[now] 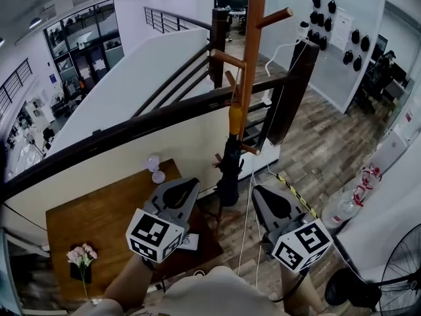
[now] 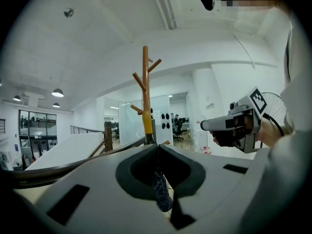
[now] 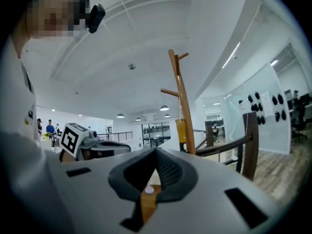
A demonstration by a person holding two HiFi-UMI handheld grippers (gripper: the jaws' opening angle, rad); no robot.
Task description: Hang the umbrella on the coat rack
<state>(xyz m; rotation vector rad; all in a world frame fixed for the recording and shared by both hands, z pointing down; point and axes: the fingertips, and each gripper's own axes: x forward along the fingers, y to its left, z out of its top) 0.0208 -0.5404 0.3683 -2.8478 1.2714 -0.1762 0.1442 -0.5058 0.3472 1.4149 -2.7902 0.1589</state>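
The wooden coat rack (image 1: 252,38) stands ahead, just beyond the dark handrail. The umbrella (image 1: 229,166), black with a yellow handle (image 1: 235,120), hangs upright against the rack's pole, and neither gripper touches it. My left gripper (image 1: 191,185) is held low near my body with its jaws shut and nothing between them. My right gripper (image 1: 259,192) is level with it, also shut and holding nothing. In the left gripper view the rack (image 2: 145,82) and the yellow handle (image 2: 147,124) rise above the shut gripper (image 2: 157,148). The right gripper view shows the rack (image 3: 180,99) beyond its shut gripper (image 3: 156,153).
A brown table (image 1: 99,219) lies under my left gripper, with pink flowers (image 1: 81,255), a small lilac object (image 1: 156,170) and a card (image 1: 189,241) on it. The dark handrail (image 1: 131,129) and its post (image 1: 293,91) cross in front. A fan (image 1: 398,275) stands at the bottom right.
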